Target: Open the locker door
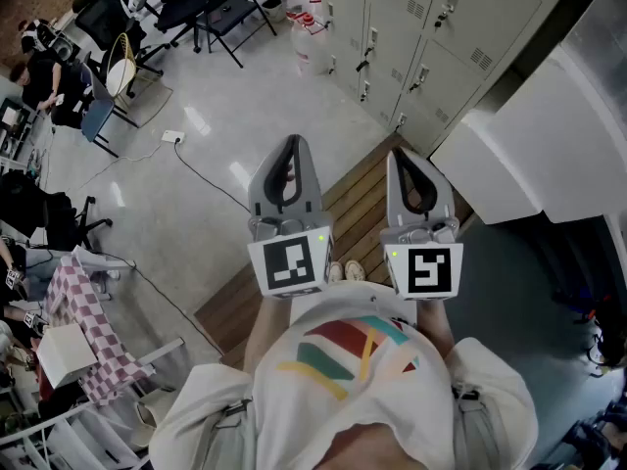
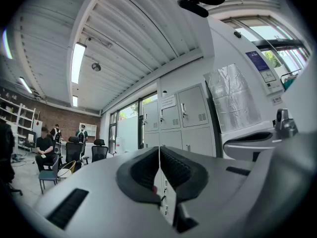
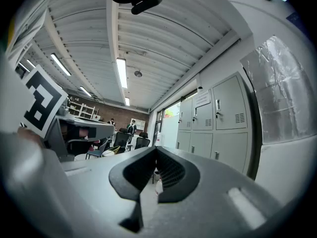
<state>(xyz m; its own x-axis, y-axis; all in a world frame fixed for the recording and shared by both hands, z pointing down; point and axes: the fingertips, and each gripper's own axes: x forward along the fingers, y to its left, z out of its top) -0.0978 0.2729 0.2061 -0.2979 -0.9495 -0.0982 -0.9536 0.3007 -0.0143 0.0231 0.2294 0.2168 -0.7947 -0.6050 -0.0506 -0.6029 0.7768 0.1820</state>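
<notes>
A bank of grey lockers (image 1: 431, 27) with small handles stands ahead at the far right, all doors closed. My left gripper (image 1: 293, 141) and right gripper (image 1: 397, 153) are held side by side in front of the person's chest, well short of the lockers. Both have their jaws pressed together with nothing between them. In the left gripper view the shut left gripper (image 2: 159, 150) points toward the lockers (image 2: 185, 114). The right gripper view shows the shut right gripper (image 3: 155, 150), with the lockers (image 3: 223, 118) to its right.
A large white machine (image 1: 549, 135) stands close on the right. A wooden floor strip (image 1: 348, 209) lies under the person's feet. Water bottles (image 1: 307, 27) sit beside the lockers. Office chairs (image 1: 211, 8), seated people, a floor cable (image 1: 201, 169) and a checkered cloth (image 1: 83, 311) are on the left.
</notes>
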